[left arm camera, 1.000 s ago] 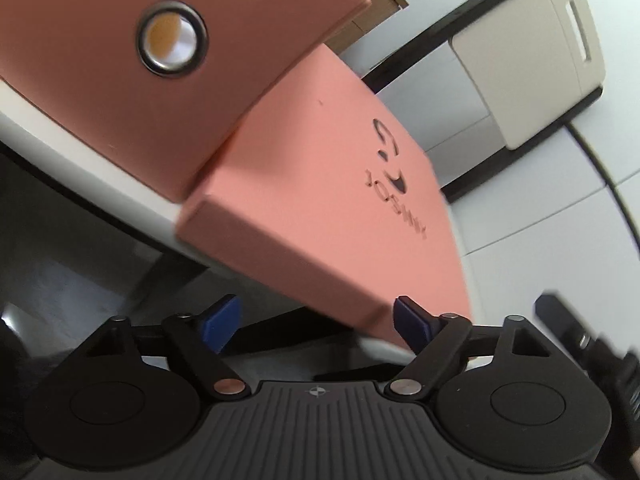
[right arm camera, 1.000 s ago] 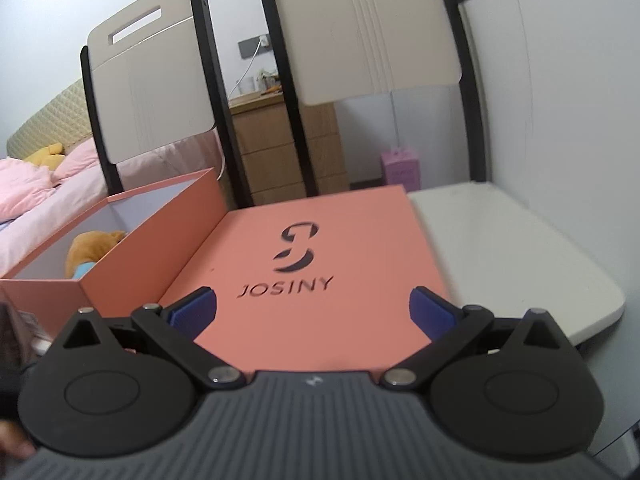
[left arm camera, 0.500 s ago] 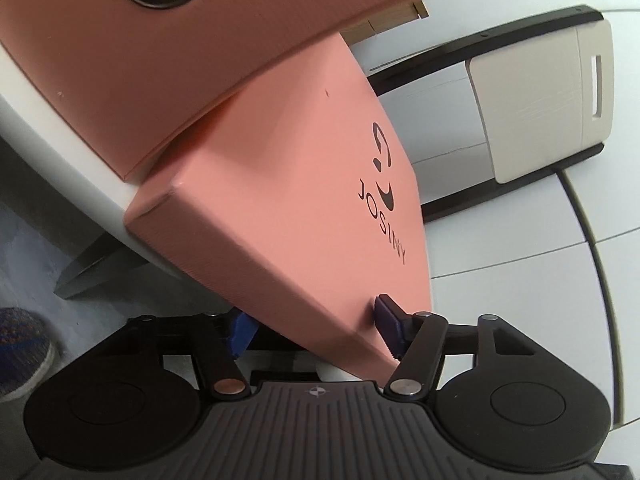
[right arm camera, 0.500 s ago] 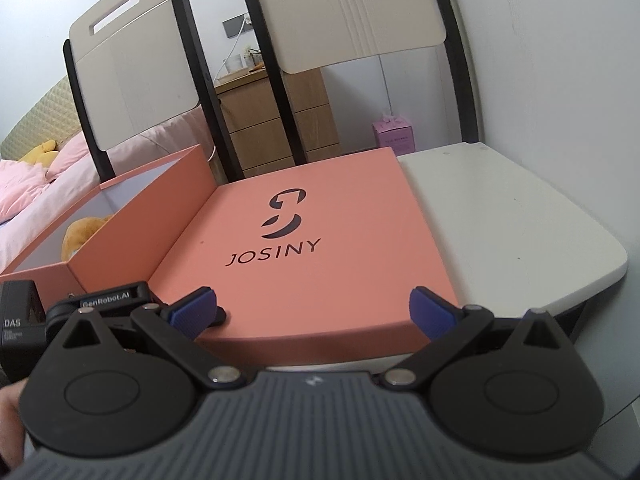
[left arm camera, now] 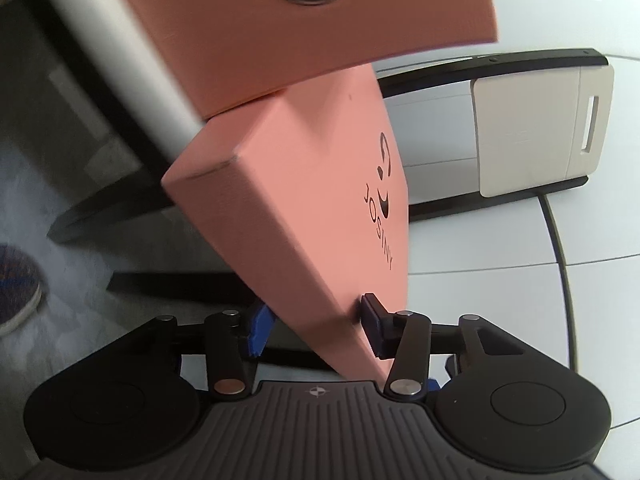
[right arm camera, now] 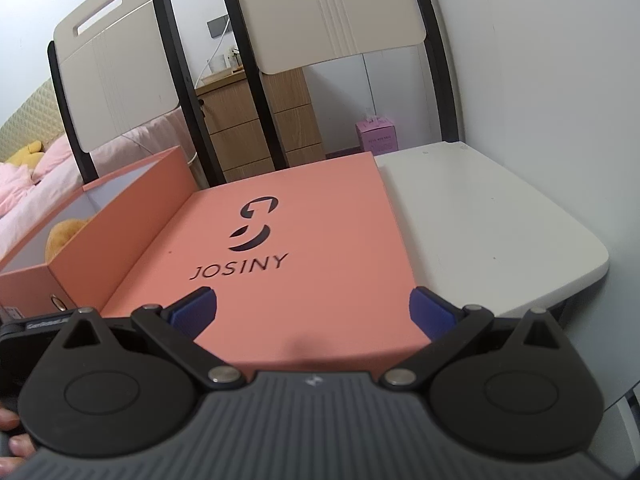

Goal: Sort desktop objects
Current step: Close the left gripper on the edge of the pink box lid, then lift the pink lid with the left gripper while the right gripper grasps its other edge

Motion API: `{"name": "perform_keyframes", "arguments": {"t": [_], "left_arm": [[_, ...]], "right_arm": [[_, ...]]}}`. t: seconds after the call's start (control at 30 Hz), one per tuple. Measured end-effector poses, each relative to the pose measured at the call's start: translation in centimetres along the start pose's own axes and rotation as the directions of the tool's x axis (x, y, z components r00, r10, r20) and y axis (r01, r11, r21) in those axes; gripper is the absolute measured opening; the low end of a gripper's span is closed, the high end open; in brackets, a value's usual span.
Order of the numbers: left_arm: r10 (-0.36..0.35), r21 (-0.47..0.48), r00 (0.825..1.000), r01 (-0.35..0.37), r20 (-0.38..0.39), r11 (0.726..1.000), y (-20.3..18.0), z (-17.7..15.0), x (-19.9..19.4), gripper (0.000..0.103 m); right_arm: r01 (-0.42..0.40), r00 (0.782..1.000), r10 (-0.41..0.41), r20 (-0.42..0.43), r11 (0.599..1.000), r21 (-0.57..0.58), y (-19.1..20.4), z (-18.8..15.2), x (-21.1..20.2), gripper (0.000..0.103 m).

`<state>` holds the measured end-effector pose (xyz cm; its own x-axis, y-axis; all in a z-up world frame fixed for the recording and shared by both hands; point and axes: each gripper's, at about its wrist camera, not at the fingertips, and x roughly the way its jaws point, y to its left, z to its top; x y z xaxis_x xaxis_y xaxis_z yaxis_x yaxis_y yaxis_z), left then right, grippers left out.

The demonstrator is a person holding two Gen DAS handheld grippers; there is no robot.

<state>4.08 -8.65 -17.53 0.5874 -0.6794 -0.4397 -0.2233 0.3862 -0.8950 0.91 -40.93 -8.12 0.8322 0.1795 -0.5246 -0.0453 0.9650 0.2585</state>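
Clamping the lid (left arm camera: 320, 208) at its near corner, left gripper (left arm camera: 316, 330) has jaws pressed on the rim; lid lies on the white table (right arm camera: 480, 216) beside the open box (right arm camera: 120, 216). Probably light, stiff cardboard; grip the rim edge. Right gripper (right arm camera: 312, 308) gapes, empty. Only right view shows the plush (right arm camera: 64, 236) inside.

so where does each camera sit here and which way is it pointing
Left wrist: sits on the left gripper, rolled sideways, looking along the JOSINY lid whose corner its fingers clamp; the open box is beyond.
Right wrist: sits on the right gripper, level, facing across the lid toward the chair backs; its fingers are spread open, and the person's fingertips show at lower left.
Shared: the lid, the box and the white table.
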Motion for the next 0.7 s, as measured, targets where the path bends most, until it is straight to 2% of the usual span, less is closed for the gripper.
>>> {"name": "perform_keyframes", "arguments": {"t": [0.13, 0.2, 0.23, 0.33, 0.43, 0.5, 0.53, 0.57, 0.7], "left_arm": [[-0.013, -0.033, 1.000, 0.013, -0.011, 0.999, 0.7, -1.3, -1.7, 0.043], [-0.030, -0.026, 0.999, 0.030, -0.015, 0.999, 0.7, -2.0, -2.6, 0.027], [-0.029, -0.014, 0.999, 0.028, -0.018, 1.000, 0.7, -2.4, -3.2, 0.024], [-0.017, -0.005, 1.000, 0.017, -0.018, 1.000, 1.2, -2.6, -4.2, 0.024], [0.003, -0.011, 1.000, -0.003, 0.027, 1.000, 1.7, -1.6, -4.7, 0.029], [-0.012, -0.021, 0.999, 0.013, 0.040, 1.000, 1.9, -1.0, -5.1, 0.038], [-0.015, -0.016, 0.999, 0.016, 0.041, 1.000, 2.0, -0.7, -5.5, 0.050], [-0.018, -0.012, 0.999, 0.018, 0.042, 1.000, 2.0, -0.4, -5.9, 0.059], [-0.031, -0.008, 0.998, 0.031, 0.049, 0.999, 2.7, 1.1, -6.4, 0.066]], "right_arm": [[0.011, 1.000, -0.011, 0.020, 1.000, -0.005, -0.4, -0.1, -0.7, 0.103], [0.016, 0.999, -0.016, 0.029, 1.000, -0.004, -0.8, -0.2, -1.1, 0.103], [0.017, 0.999, -0.017, 0.032, 1.000, 0.001, -1.0, -0.2, -1.2, 0.103], [0.022, 0.999, -0.023, 0.040, 1.000, 0.021, -1.6, -0.4, -1.7, 0.103], [0.026, 0.998, -0.028, 0.048, 0.999, 0.040, -2.1, -0.6, -2.2, 0.103], [0.021, 0.998, -0.024, 0.053, 0.998, 0.051, -2.3, -0.6, -2.5, 0.103], [0.018, 0.998, -0.021, 0.053, 0.998, 0.052, -2.3, -0.7, -2.6, 0.103], [0.016, 0.999, -0.019, 0.051, 0.998, 0.053, -2.4, -0.7, -2.7, 0.103], [0.002, 1.000, -0.004, 0.030, 0.998, 0.070, -2.8, -0.9, -2.5, 0.103]]}}
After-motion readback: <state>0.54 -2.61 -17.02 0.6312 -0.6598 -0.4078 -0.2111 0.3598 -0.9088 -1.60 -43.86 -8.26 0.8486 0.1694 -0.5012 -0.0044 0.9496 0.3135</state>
